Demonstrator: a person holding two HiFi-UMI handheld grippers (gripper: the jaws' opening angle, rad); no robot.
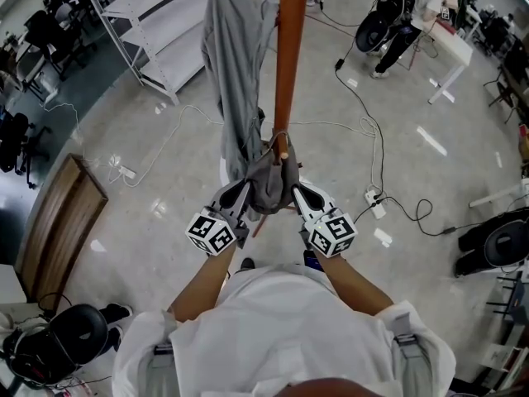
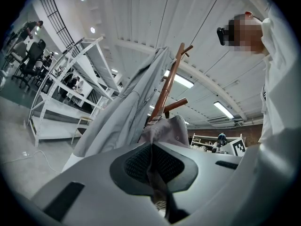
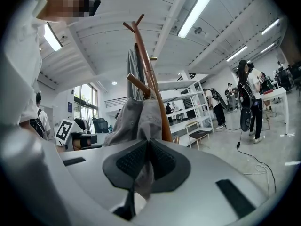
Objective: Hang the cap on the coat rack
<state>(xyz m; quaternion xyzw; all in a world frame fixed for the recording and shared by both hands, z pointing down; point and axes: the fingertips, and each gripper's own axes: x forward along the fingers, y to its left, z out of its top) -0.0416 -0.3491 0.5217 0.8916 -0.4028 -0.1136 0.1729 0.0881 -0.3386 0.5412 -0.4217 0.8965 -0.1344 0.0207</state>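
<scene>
**A:** Big open workshop, this. There's a glossy grey floor (image 1: 165,222) and a white shelving unit (image 1: 157,31) in the upper left of the head view. Black cables (image 1: 364,114) trail down the centre right to a power strip (image 1: 376,205).

**B:** And the coat rack (image 1: 289,56)?

**A:** It's a reddish-brown wooden pole coming down from the top centre. A long grey garment (image 1: 235,73) hangs along its left side.

**B:** Where's the cap (image 1: 269,180)?

**A:** It's grey and bunched up in the middle of the frame. It sits against the pole, touching the garment's lower end, right at a short peg (image 1: 283,153). I can't tell whether it's actually hooked over that peg.

**B:** Which gripper has it?

**A:** Both. The left gripper (image 1: 242,195) is clamped on the cap's left side, and its own view shows cloth squeezed between the dark ribbed pads (image 2: 136,164). The right gripper (image 1: 299,197) pinches the opposite side the same way, with a grey fold running down between its closed jaws.

**B:** Anything else around?

**A:** A person (image 1: 409,19) stands by a white desk (image 1: 450,52) in the upper right. A wooden panel (image 1: 58,222) lies at the left edge.
</scene>
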